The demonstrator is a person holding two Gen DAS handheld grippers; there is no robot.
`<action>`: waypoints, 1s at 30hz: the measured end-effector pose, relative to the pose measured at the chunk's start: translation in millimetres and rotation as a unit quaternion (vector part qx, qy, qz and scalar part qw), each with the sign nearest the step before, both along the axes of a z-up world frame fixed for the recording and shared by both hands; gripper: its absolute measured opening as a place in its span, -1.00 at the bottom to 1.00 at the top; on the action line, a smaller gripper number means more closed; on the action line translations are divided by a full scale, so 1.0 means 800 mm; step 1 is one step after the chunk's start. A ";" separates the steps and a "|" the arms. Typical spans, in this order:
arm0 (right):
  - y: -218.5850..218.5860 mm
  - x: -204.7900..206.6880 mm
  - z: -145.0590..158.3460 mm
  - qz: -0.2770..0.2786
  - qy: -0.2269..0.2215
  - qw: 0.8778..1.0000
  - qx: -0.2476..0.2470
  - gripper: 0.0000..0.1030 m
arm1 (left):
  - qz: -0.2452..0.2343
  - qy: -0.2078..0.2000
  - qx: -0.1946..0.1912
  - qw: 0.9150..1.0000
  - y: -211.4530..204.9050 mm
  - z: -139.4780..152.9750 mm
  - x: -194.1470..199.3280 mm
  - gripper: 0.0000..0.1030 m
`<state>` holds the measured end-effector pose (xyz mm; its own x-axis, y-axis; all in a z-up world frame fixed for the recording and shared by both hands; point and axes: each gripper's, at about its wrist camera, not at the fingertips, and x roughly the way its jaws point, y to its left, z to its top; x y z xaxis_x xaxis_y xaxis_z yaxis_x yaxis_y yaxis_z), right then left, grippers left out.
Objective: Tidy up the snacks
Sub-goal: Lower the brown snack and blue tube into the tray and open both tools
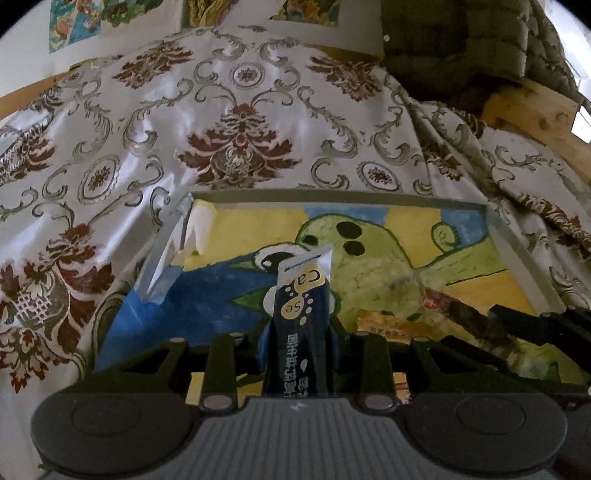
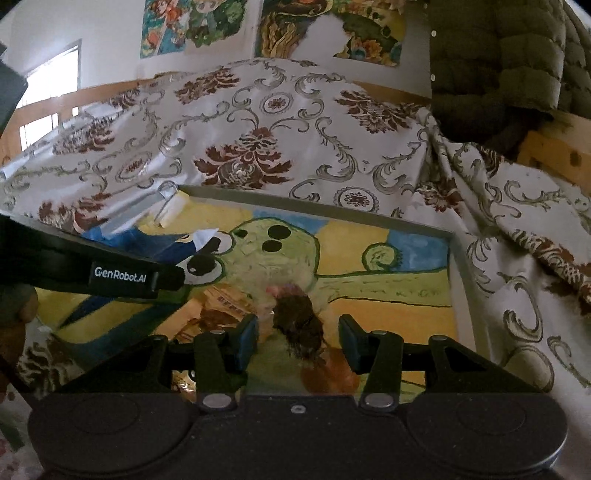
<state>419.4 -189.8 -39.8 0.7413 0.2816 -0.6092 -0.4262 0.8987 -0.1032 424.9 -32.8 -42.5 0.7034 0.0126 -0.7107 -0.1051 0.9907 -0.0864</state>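
Note:
My left gripper (image 1: 300, 332) is shut on a dark blue stick packet (image 1: 301, 314) with a white top and yellow dots, held upright over a shallow tray (image 1: 332, 194) whose floor bears a green and yellow cartoon painting. A clear-wrapped brown snack (image 1: 465, 314) and a yellow packet (image 1: 388, 325) lie in the tray to the right. My right gripper (image 2: 298, 338) is open, its blue pads (image 2: 246, 341) on either side of the clear-wrapped brown snack (image 2: 301, 328), which lies in the tray (image 2: 317, 205). A yellow packet (image 2: 221, 299) lies left of it. The left gripper's arm (image 2: 122, 275) crosses that view.
The tray rests on a white cloth with brown floral pattern (image 1: 236, 140), which covers the table. A dark green quilted cushion (image 2: 498, 66) stands at the back right by a wooden frame (image 1: 535, 114). Posters (image 2: 192, 26) hang on the back wall.

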 end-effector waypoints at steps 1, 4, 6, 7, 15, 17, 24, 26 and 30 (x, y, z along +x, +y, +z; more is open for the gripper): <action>0.001 0.001 -0.001 0.000 0.000 1.000 -0.004 -0.02 | 0.002 0.006 -0.003 1.000 0.002 -0.002 0.002 -0.32; -0.002 0.003 -0.001 -0.004 0.001 1.000 -0.006 0.02 | 0.011 0.016 -0.008 1.000 0.008 -0.006 0.005 -0.26; -0.006 0.004 0.000 -0.005 0.006 1.000 -0.002 0.15 | 0.017 0.017 -0.011 1.000 0.011 -0.005 0.005 -0.10; -0.009 0.003 0.001 -0.005 0.007 1.000 0.001 0.20 | 0.018 0.015 -0.018 1.000 0.014 -0.004 0.004 0.04; -0.041 -0.019 0.038 -0.035 -0.020 0.999 0.032 0.76 | 0.037 -0.043 -0.048 0.997 0.027 0.030 -0.030 0.75; -0.046 -0.023 0.052 -0.045 -0.031 0.998 0.041 0.86 | 0.039 -0.057 -0.049 0.996 0.028 0.042 -0.042 0.83; -0.060 -0.052 0.113 -0.074 -0.062 0.992 0.080 0.98 | 0.043 -0.111 -0.050 0.992 0.038 0.091 -0.093 0.99; -0.059 -0.067 0.127 -0.078 -0.073 0.991 0.084 0.99 | 0.050 -0.123 -0.046 0.990 0.042 0.103 -0.112 0.99; -0.056 -0.105 0.146 -0.082 -0.088 0.988 0.097 0.99 | 0.059 -0.142 -0.046 0.987 0.051 0.120 -0.153 0.99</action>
